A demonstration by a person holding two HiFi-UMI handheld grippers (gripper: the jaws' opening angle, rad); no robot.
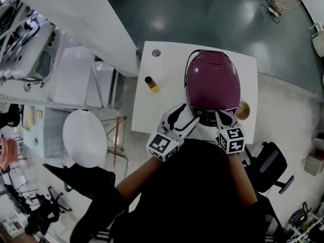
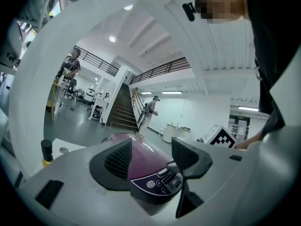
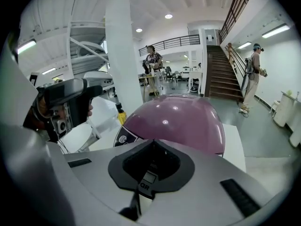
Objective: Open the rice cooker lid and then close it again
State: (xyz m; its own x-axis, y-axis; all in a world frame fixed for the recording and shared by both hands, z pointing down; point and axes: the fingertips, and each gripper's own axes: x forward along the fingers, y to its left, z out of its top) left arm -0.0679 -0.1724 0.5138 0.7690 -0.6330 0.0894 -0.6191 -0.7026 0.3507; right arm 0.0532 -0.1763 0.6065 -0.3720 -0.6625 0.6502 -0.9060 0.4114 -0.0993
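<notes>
The person stands tight against the near edge of the bench [image 1: 149, 116], arms reaching forward, a hand-held gripper in each hand. The left hand-held gripper [image 2: 151, 161] has its jaws apart, and the front corner of the rice cooker [image 1: 212, 82] shows between them; I see no pad pressing on it. The right hand-held gripper [image 3: 150, 173] has its jaws together with nothing in them, tilted down at the control panel [image 1: 207, 116] on the front of the rice cooker. The rice cooker sits at the middle of the bench, just ahead of both tools, with its purple lid [image 3: 176, 121] down. I judge the closed tip is meant to act on the front of the lid. If so, the glossy rounded shell could let the tip slide off. A push could also shove the whole rice cooker back across the bench, since the left tool is not clamped on it. A lid that springs up could strike the right tool hanging over its front. The black carrying handle [image 1: 189, 61] arcs round the far left of the lid and may hinder its swing. A small bottle [image 1: 151, 83] stands left of the rice cooker, apart from it, and a brown disc [image 1: 244, 110] peeks out at its right. Farther off are a round white table [image 1: 84, 138] and an office chair [image 1: 269, 166], neither in the way.
</notes>
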